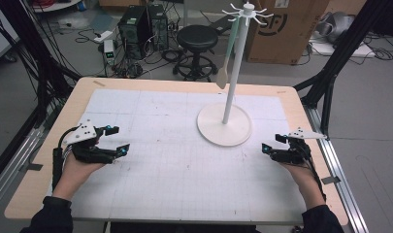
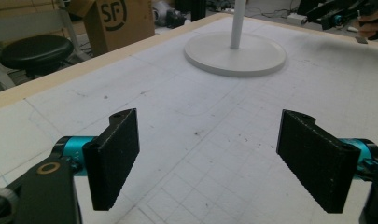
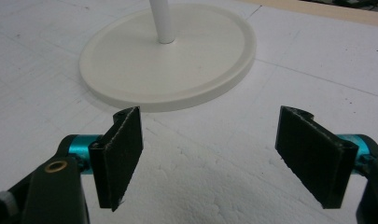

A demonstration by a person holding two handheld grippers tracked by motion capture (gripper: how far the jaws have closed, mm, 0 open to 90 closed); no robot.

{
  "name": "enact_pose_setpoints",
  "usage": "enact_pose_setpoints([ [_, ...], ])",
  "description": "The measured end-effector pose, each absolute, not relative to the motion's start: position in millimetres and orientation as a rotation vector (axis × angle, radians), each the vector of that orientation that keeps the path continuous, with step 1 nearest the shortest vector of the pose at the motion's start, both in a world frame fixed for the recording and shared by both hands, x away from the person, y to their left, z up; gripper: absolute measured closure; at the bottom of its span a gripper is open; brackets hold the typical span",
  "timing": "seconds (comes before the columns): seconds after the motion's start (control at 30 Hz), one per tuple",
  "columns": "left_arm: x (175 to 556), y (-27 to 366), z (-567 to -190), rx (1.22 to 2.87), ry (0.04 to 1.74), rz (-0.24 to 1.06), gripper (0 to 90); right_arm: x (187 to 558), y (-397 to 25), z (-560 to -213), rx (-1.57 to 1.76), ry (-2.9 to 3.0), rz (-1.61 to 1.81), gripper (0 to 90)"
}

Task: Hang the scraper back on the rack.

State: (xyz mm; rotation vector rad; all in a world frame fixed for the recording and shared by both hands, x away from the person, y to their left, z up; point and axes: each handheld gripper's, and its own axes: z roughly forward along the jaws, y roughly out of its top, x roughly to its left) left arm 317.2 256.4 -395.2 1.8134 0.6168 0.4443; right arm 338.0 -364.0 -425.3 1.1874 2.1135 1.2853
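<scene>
High view: rack (image 1: 227, 97) pole upright; both hand-held grippers (image 1: 117, 139) (image 1: 273, 144) wide apart, empty.

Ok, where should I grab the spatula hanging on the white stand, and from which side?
Grip the spatula low on its slim handle, just above the blade. It hangs left of the pole, so come from the left with the open left gripper, probably jaws across the handle.

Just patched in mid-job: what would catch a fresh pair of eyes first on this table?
The tall white hook stand on its round base, right of centre at the table's far side, with a pale spatula hanging from a hook at the top. On the white mat, the left gripper and right gripper sit at opposite edges, jaws open, holding nothing.
</scene>
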Motion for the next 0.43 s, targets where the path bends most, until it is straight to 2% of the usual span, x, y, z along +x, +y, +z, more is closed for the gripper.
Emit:
enact_pose_setpoints([
  [0.43,317.1,258.4,-401.3,1.797,0.645,0.447,21.7,338.4,-363.8,-426.1,1.186,2.119,1.282,22.2],
])
